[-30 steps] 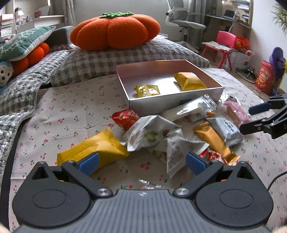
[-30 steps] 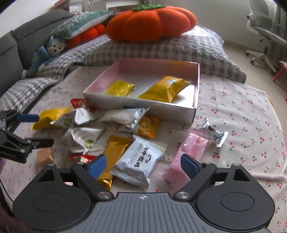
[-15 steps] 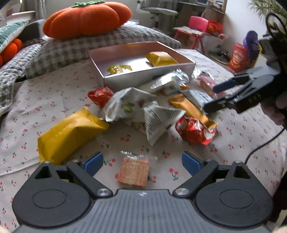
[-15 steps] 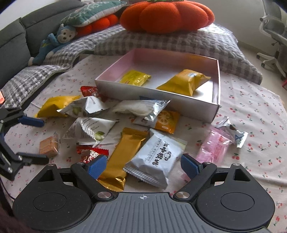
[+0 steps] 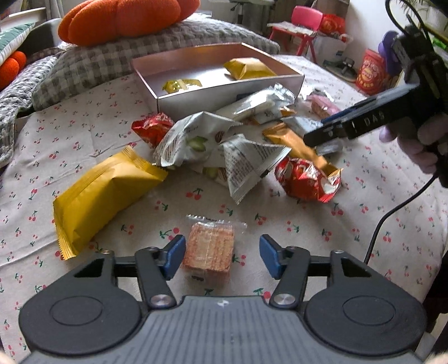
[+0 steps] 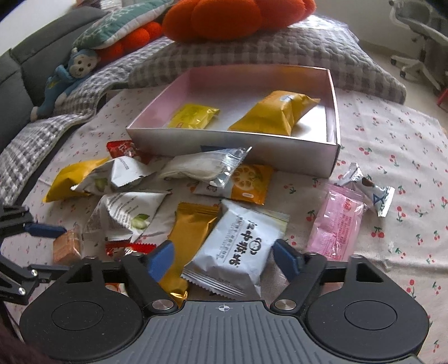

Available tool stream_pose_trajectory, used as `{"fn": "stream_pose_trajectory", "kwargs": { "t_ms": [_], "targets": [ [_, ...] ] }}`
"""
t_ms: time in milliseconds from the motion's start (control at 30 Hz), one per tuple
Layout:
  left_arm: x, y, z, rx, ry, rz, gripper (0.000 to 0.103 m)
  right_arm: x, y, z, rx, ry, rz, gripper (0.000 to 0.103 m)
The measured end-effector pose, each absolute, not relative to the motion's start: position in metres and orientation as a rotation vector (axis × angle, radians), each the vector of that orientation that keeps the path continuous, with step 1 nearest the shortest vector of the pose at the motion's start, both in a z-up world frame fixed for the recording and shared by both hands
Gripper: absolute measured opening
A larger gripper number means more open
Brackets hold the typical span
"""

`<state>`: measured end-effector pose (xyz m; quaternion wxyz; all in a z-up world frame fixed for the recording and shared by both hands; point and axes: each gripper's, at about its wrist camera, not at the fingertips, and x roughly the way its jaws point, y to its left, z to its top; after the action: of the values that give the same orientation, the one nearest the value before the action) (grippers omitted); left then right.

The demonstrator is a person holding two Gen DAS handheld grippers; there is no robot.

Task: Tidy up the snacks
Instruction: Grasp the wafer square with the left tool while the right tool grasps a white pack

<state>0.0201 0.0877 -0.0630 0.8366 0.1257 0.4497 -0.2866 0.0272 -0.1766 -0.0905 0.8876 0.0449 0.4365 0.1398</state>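
My left gripper (image 5: 222, 259) is open, its blue pads either side of a clear-wrapped orange biscuit (image 5: 208, 249) on the cherry-print cloth; the left pad is near the wrapper, the right pad apart. My right gripper (image 6: 224, 261) is open around a white snack packet (image 6: 238, 250). A pile of packets lies before an open pink box (image 6: 333, 112): a gold bar (image 6: 187, 232), a pink packet (image 6: 337, 221), a big yellow bag (image 5: 103, 193), red packets (image 5: 306, 179). The box (image 5: 224, 92) holds two yellow packets (image 6: 273, 113).
An orange pumpkin cushion (image 5: 126, 19) sits on a checked pillow (image 6: 280, 47) behind the box. A blue monkey toy (image 6: 67, 75) lies at the sofa. A pink stool (image 5: 302, 25) and red tin (image 5: 369, 72) stand beyond the bed. The right gripper's cable (image 5: 392, 218) trails across the cloth.
My left gripper has dropped toward the biscuit and its jaws have narrowed around it. My right gripper has moved forward over the white packet, jaws also narrower.
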Motion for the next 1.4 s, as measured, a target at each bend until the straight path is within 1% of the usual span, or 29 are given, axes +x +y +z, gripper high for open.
{"fn": "stream_pose_trajectory", "kwargs": {
  "t_ms": [33,67,100,167,233,433,533,633,733,767,867,1000,1033,1100,1133,1167,1400],
  "targets": [
    [0.020,0.088,-0.064,0.272,0.956,-0.603,0.053,0.028,-0.178,-0.091,0.100,0.911,0.284,0.071],
    [0.020,0.088,-0.065,0.278,0.959,-0.595,0.048,0.029,-0.179,-0.092,0.105,0.914,0.279,0.066],
    [0.020,0.088,-0.065,0.283,0.961,-0.587,0.045,0.030,-0.180,-0.093,0.109,0.917,0.274,0.063],
    [0.022,0.088,-0.065,0.285,0.962,-0.571,0.035,0.032,-0.181,-0.094,0.113,0.915,0.268,0.061],
    [0.023,0.090,-0.064,0.271,0.960,-0.552,0.032,0.032,-0.180,-0.094,0.102,0.914,0.264,0.059],
    [0.029,0.091,-0.061,0.235,0.934,-0.476,0.032,0.031,-0.181,-0.091,0.061,0.948,0.266,0.052],
    [0.031,0.090,-0.062,0.229,0.919,-0.449,0.033,0.028,-0.183,-0.092,0.041,0.940,0.270,0.052],
    [0.030,0.089,-0.063,0.237,0.918,-0.445,0.034,0.025,-0.183,-0.093,0.027,0.927,0.274,0.055],
    [0.030,0.087,-0.065,0.247,0.929,-0.451,0.040,0.023,-0.177,-0.094,-0.009,0.917,0.279,0.060],
    [0.030,0.087,-0.065,0.250,0.934,-0.451,0.041,0.023,-0.175,-0.095,-0.014,0.913,0.279,0.061],
    [0.030,0.088,-0.066,0.251,0.945,-0.447,0.041,0.023,-0.171,-0.096,-0.034,0.901,0.276,0.063],
    [0.032,0.090,-0.066,0.240,0.957,-0.437,0.041,0.024,-0.168,-0.098,-0.062,0.886,0.267,0.064],
    [0.032,0.090,-0.066,0.237,0.962,-0.437,0.041,0.024,-0.167,-0.098,-0.068,0.885,0.266,0.063],
    [0.033,0.090,-0.066,0.231,0.968,-0.431,0.035,0.025,-0.166,-0.097,-0.080,0.886,0.263,0.059],
    [0.034,0.090,-0.065,0.227,0.972,-0.427,0.032,0.025,-0.165,-0.096,-0.085,0.884,0.266,0.050],
    [0.035,0.090,-0.064,0.219,0.975,-0.419,0.032,0.025,-0.165,-0.096,-0.089,0.886,0.270,0.048],
    [0.042,0.099,-0.060,0.138,1.023,-0.354,0.032,0.024,-0.166,-0.088,-0.068,0.917,0.256,0.046]
  ]
}}
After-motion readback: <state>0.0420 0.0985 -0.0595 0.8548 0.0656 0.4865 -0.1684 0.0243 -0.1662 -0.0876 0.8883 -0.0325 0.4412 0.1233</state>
